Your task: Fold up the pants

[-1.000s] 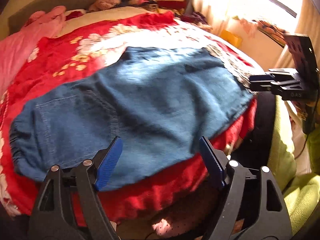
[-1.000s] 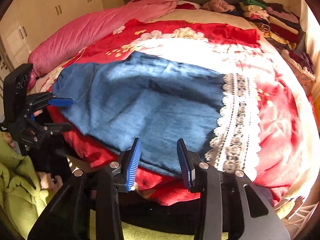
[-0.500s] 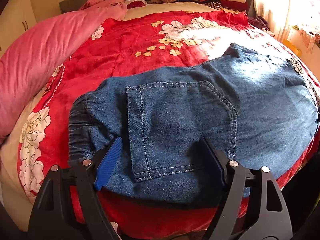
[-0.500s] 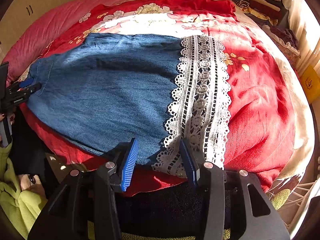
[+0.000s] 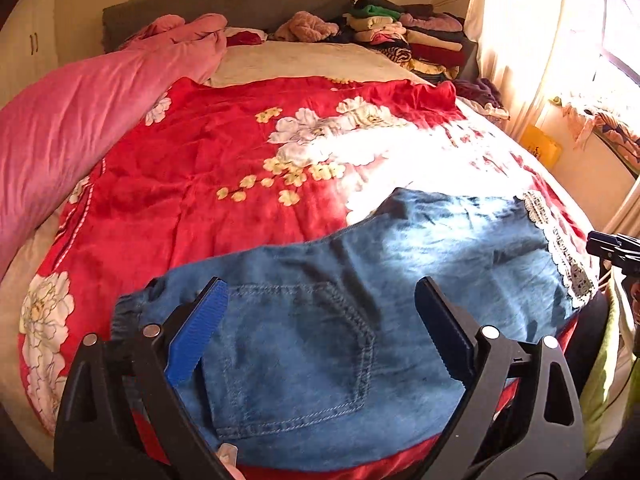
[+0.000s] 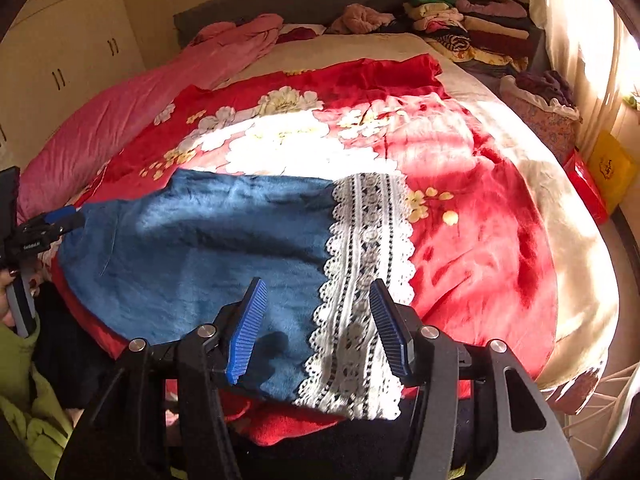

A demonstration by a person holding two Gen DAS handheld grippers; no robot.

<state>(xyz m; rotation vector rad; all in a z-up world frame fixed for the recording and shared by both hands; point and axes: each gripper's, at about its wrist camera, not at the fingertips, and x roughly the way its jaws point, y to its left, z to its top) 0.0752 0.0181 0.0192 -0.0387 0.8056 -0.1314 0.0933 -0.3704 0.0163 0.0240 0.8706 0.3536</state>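
Blue denim pants [image 5: 360, 300] lie flat across the near part of the bed, waistband at the left, back pocket [image 5: 296, 356] facing up. White lace trim [image 6: 364, 280] edges the leg end on the right. My left gripper [image 5: 320, 324] hovers above the pocket, its jaws opening wide, nothing pinched between them. Over the lace hem hangs my right gripper [image 6: 316, 320], its jaws also opening, free of the cloth. Each gripper shows at the edge of the other's view: the right gripper [image 5: 612, 248] and the left gripper [image 6: 48, 228].
A red floral blanket [image 5: 240, 168] covers the bed under the pants. A pink quilt [image 5: 80, 120] runs along the left side. Stacked folded clothes [image 5: 404, 40] sit by the grey headboard. A curtain and sunlit window are at the right. Green fabric [image 6: 28, 400] lies below the bed's near edge.
Both grippers' jaws have spread wider. The left view swung from the leg to the waistband and pocket, then pulled back and up. The right view shifted onto the lace hem and drew back.
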